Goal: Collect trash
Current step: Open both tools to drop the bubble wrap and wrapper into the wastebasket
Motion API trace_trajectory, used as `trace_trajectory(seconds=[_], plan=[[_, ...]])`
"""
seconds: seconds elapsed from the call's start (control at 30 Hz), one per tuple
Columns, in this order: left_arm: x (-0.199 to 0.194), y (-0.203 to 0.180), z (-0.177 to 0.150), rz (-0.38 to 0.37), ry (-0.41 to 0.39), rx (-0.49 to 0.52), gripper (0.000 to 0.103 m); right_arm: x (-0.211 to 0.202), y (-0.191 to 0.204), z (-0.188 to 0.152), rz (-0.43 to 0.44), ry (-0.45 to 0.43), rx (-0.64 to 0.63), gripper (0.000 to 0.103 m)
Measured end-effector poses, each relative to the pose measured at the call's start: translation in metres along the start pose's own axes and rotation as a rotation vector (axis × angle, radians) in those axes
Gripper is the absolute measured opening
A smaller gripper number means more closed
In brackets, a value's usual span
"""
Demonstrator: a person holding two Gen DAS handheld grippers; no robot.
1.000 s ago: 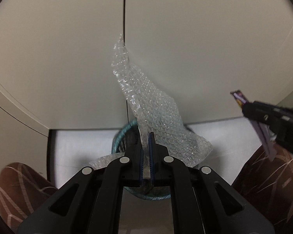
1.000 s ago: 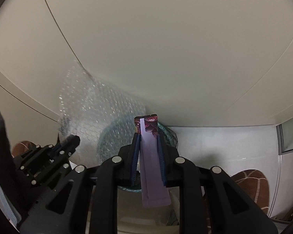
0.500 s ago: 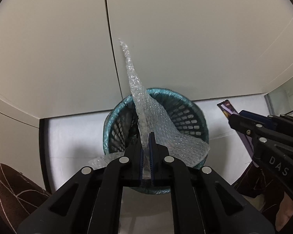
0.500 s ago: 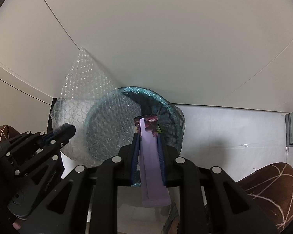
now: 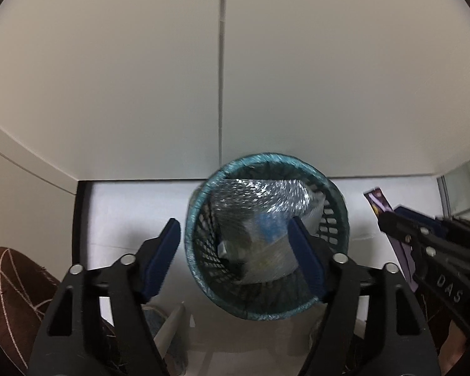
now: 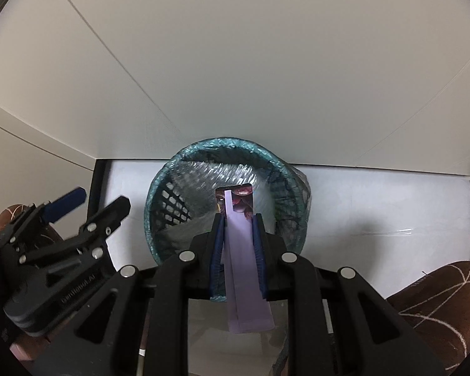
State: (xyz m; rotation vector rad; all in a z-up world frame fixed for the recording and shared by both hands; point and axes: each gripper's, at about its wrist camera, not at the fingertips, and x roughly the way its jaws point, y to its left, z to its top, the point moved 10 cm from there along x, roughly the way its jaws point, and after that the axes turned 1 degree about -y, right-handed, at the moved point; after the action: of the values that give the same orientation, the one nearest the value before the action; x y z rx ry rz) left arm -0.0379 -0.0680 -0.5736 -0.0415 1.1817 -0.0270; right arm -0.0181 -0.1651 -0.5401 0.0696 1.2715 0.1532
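A: Over the teal mesh wastebasket, which stands on a white floor against pale cabinet doors, what is the left gripper doing?

B: Its jaws have just been opening and now stand wide apart, with nothing between the blue pads. The sheet of bubble wrap lies inside the wastebasket, crumpled against the far wall, blurred.

A: And the right gripper?

B: Clamped nearly closed on a flat lilac wrapper. The wrapper's printed purple end pokes up past the fingertips, right over the wastebasket's mouth, and its plain end hangs down behind the pads. In the left wrist view that same gripper sits to the right of the wastebasket, just outside the rim.

A: Anything else in the wastebasket?

B: Something bluish and some pale scraps under the bubble wrap, too blurred to name.

A: What is around it?

B: A brown cushion-like thing with thin pale lines at the lower right of the right wrist view, and another at the lower left of the left wrist view. I cannot tell what they are.
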Motion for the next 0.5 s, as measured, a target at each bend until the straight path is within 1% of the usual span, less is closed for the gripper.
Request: trace_trajectory(seconds=[0.13, 0.17, 0.23, 0.3, 0.33, 0.37, 0.4, 0.47, 0.5], plan=[[0.001, 0.010, 0.003, 0.017, 0.005, -0.040, 0.081, 0.007, 0.000, -0.002, 0.031, 0.009, -0.008, 0.019], [0.000, 0.012, 0.003, 0.020, 0.004, -0.044, 0.082, 0.009, 0.001, -0.002, 0.040, 0.013, -0.009, 0.021], [0.000, 0.013, 0.004, 0.023, 0.000, -0.046, 0.089, 0.012, 0.002, -0.002, 0.044, 0.020, -0.010, 0.023], [0.000, 0.013, 0.004, 0.034, -0.005, -0.036, 0.091, 0.013, 0.001, 0.000, 0.039, 0.010, -0.006, 0.039], [0.002, 0.015, 0.003, 0.040, -0.007, -0.028, 0.092, 0.012, 0.000, 0.000, 0.040, 0.002, 0.002, 0.053], [0.001, 0.016, 0.004, 0.050, -0.010, -0.025, 0.092, 0.010, -0.003, 0.002, 0.040, -0.010, 0.014, 0.057], [0.001, 0.016, 0.004, 0.042, -0.013, -0.029, 0.093, 0.008, -0.004, 0.003, 0.044, -0.023, 0.025, 0.058], [-0.001, 0.018, 0.006, 0.034, -0.017, -0.040, 0.094, 0.005, -0.008, 0.004, 0.041, -0.037, 0.045, 0.067], [-0.002, 0.019, 0.006, 0.035, -0.019, -0.038, 0.095, 0.004, -0.011, 0.005, 0.037, -0.044, 0.055, 0.068]])
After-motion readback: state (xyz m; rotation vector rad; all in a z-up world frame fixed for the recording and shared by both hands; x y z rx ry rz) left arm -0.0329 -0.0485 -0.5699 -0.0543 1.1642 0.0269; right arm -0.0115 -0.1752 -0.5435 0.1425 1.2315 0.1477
